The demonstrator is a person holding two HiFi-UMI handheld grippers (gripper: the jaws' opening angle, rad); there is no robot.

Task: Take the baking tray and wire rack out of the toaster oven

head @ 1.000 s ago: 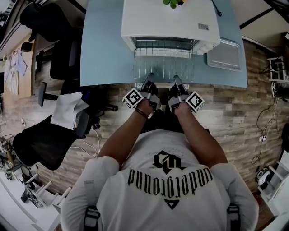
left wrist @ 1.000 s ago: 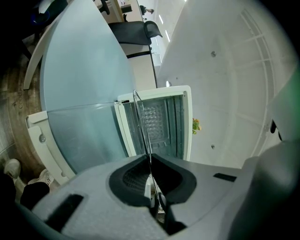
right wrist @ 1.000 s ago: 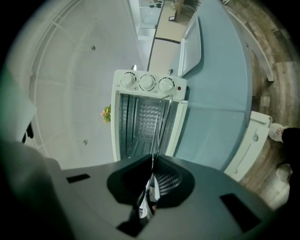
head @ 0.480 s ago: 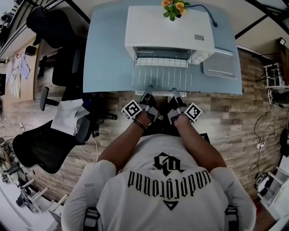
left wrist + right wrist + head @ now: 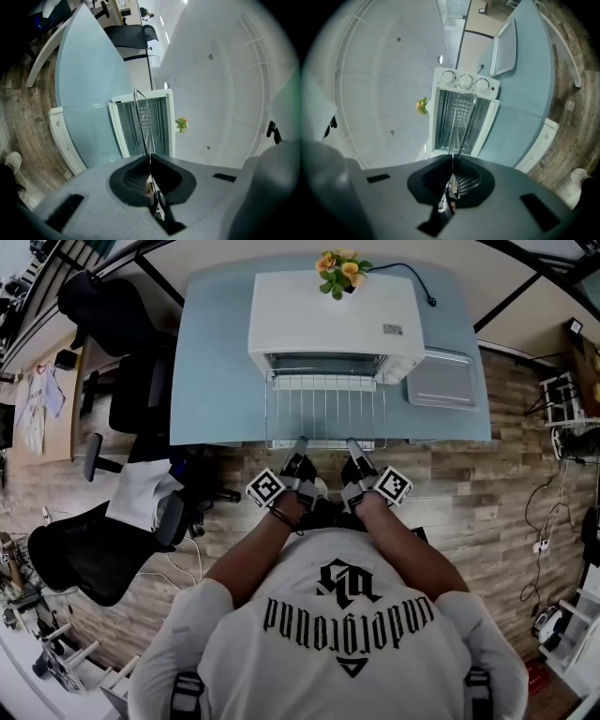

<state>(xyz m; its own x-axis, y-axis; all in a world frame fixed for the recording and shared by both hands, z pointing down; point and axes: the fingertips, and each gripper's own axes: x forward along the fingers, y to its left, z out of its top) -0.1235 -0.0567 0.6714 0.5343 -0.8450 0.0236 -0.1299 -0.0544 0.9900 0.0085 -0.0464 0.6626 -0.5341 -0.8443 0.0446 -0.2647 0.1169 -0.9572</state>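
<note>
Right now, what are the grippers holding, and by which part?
The wire rack, by its front edge: left gripper left of centre, right gripper right of centre, both shut on it.

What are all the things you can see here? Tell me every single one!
toaster oven: one, white, on the table
wire rack: one, silver, sticking out of the oven's front
baking tray: one, grey, on the table right of the oven
flowers: one bunch, orange and yellow, at the oven's far edge
table: one, light blue
office chairs: at least two, black, left of the table
floor: brown wood
shirt: one, white with black print
left gripper, right gripper: grey, each shut on the rack's near edge
</note>
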